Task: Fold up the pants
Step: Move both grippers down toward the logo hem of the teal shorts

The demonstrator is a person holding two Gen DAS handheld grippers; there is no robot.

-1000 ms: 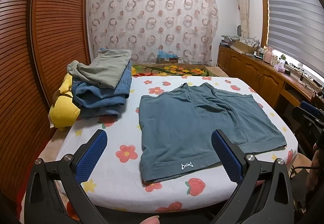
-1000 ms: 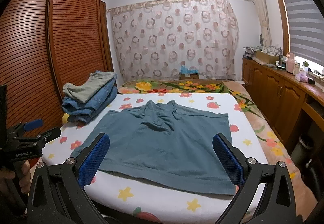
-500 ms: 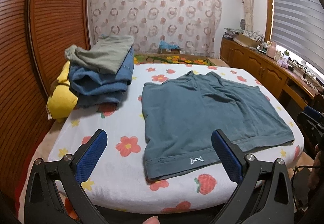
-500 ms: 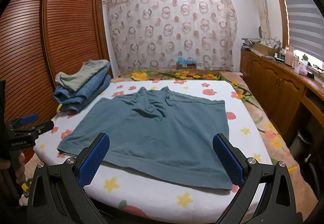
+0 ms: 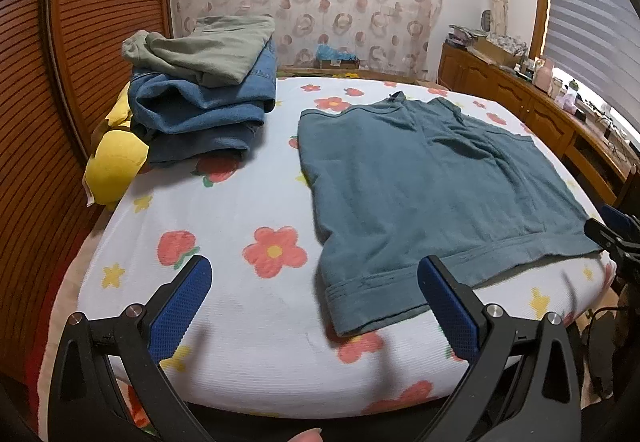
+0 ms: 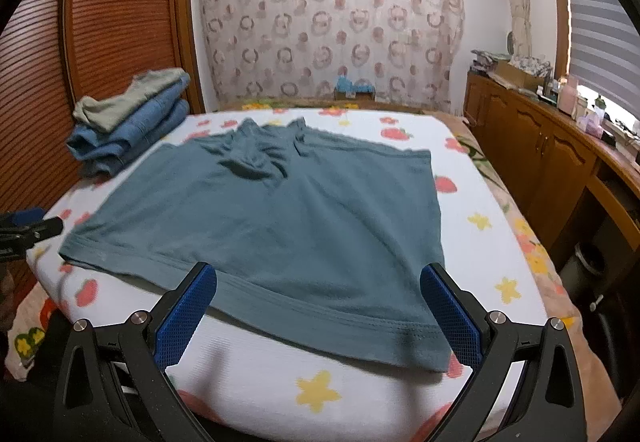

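Observation:
A pair of teal short pants (image 5: 420, 186) lies spread flat on the flowered bed sheet (image 5: 224, 226), waistband toward me, in both wrist views (image 6: 280, 218). My left gripper (image 5: 316, 306) hovers open over the near left corner of the waistband, with nothing between its blue pads. Over the waistband's near right part hangs my right gripper (image 6: 318, 316), open and empty too. The right gripper's tip shows at the right edge of the left wrist view (image 5: 612, 234), and the left gripper's tip at the left edge of the right wrist view (image 6: 28, 230).
A stack of folded jeans (image 5: 200, 114) with a grey-green garment (image 5: 204, 50) on top sits at the bed's far left, beside a yellow pillow (image 5: 116, 166). A slatted wooden wardrobe (image 5: 60, 82) runs along the left. Wooden cabinets (image 6: 552, 170) line the right wall.
Both grippers have moved down and forward toward the bed, so the pants' waistband now lies close under their fingers. Both stay open.

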